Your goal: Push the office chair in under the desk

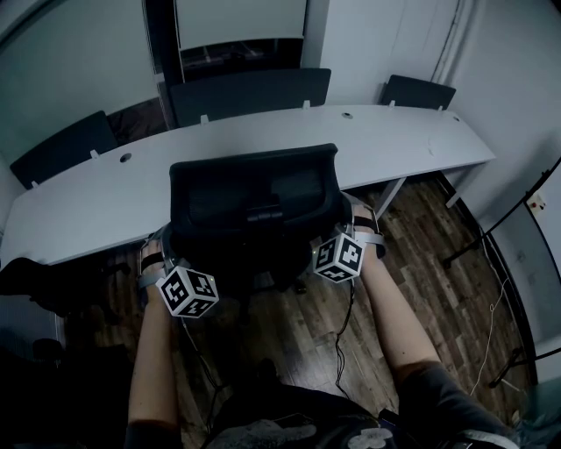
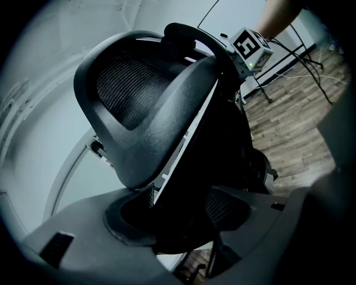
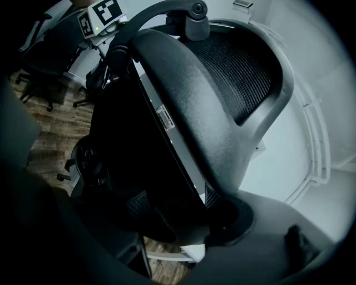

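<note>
A black mesh-backed office chair (image 1: 252, 206) stands against the near edge of the long white desk (image 1: 412, 145). Its backrest hides the seat. My left gripper (image 1: 156, 253) grips the left edge of the backrest and my right gripper (image 1: 359, 224) grips the right edge. In the left gripper view the jaws (image 2: 178, 214) close on the rim of the backrest (image 2: 139, 106). In the right gripper view the jaws (image 3: 175, 214) clamp the opposite rim of the backrest (image 3: 222, 94). Each gripper's marker cube (image 2: 251, 45) (image 3: 100, 16) shows in the other's view.
Three dark chairs (image 1: 250, 92) (image 1: 61, 145) (image 1: 419, 90) stand behind the desk against the wall. Another dark chair (image 1: 35, 281) is at my left. A cable (image 1: 342, 351) trails over the wood floor and a thin stand (image 1: 491, 237) rises at the right.
</note>
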`<state>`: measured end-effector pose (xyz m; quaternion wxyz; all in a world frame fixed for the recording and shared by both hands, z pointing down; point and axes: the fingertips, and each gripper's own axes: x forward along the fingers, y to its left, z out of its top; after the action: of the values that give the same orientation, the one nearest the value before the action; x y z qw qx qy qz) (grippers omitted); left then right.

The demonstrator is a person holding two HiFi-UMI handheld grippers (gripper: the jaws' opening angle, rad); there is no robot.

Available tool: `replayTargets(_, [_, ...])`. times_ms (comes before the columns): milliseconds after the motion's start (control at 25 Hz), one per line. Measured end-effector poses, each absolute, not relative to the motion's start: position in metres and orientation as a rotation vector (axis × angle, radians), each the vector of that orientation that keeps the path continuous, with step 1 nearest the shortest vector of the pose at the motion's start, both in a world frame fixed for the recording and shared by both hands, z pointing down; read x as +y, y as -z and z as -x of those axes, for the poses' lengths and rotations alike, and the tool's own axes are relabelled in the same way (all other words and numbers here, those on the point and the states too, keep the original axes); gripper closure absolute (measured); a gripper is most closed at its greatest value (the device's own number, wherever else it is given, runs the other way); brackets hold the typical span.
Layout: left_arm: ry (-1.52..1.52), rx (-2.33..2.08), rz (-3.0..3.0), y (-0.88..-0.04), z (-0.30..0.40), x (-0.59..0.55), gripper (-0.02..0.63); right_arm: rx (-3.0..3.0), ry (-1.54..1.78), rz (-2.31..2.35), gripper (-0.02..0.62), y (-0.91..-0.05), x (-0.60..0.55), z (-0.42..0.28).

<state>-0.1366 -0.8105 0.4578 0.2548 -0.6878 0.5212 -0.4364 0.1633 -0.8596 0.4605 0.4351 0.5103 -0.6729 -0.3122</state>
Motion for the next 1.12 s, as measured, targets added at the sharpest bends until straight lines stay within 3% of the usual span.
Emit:
replayTargets(840, [1.173,1.404,1.827,-0.453,0.138,-0.835,0.325,-1.690,0.773,-1.247,0.308,-0.456,-0.884,-0.161])
replayTargets(1120, [1.189,1.392,1.836,-0.455,0.141,-0.827,0.236,-1.681,0.726,-1.307,0.305,-0.453,-0.876,-0.168])
